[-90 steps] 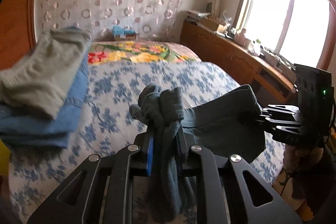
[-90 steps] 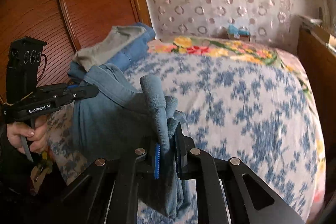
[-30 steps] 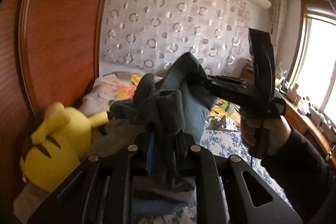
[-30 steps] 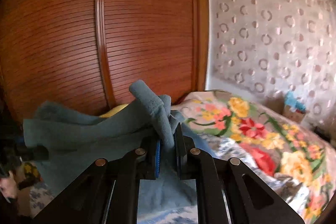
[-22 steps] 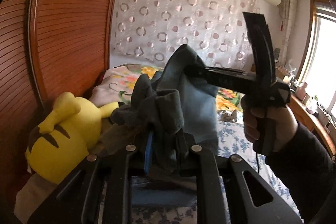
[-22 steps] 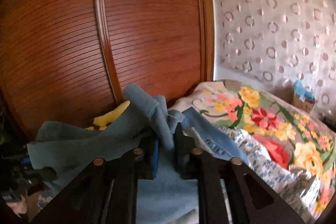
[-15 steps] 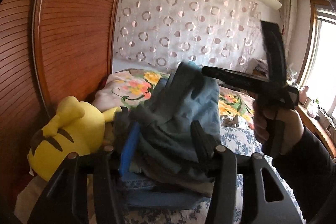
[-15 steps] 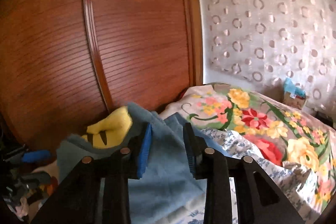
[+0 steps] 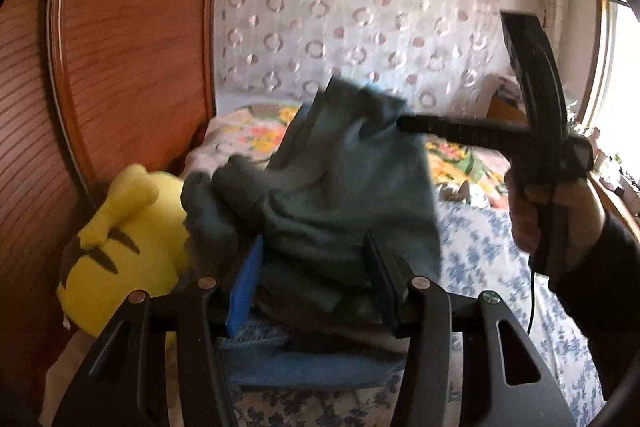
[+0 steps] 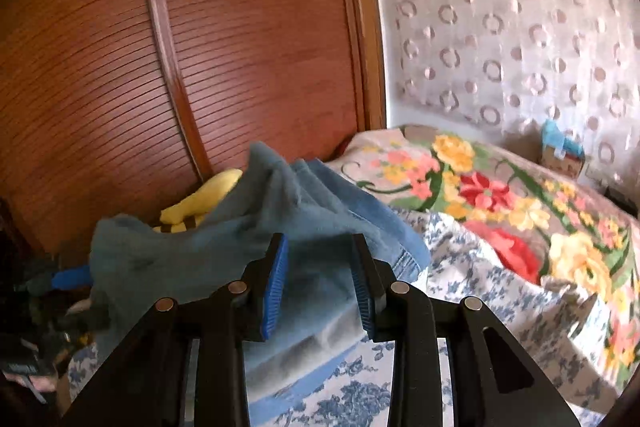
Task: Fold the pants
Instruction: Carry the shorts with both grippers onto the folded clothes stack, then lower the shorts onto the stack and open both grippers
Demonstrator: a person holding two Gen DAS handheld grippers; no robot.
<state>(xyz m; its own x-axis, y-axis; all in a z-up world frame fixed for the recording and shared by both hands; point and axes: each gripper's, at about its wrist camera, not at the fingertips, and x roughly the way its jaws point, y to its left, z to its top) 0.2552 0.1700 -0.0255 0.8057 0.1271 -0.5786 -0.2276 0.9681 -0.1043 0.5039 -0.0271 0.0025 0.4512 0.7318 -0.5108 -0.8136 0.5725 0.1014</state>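
Observation:
The folded grey-blue pants [image 9: 344, 187] lie on top of a stack of folded clothes [image 9: 304, 367] at the bed's left side; they also show in the right wrist view [image 10: 224, 247]. My left gripper [image 9: 312, 271] is open, its fingers on either side of the pants' near edge. My right gripper [image 10: 320, 279] is open with the pants lying between and beyond its fingers. In the left wrist view the right gripper's fingers [image 9: 448, 129] sit at the pants' raised far corner.
A yellow plush toy [image 9: 124, 247] lies left of the stack against the wooden wardrobe [image 10: 180, 47]. The bed has a blue-flowered sheet [image 10: 480, 291] and a bright floral cover [image 10: 500, 195]. A patterned curtain [image 9: 360, 27] hangs behind the bed.
Both grippers carried the pants from the bed's middle to the clothes stack by the wardrobe. Within the last half second both opened and let go of the pants.

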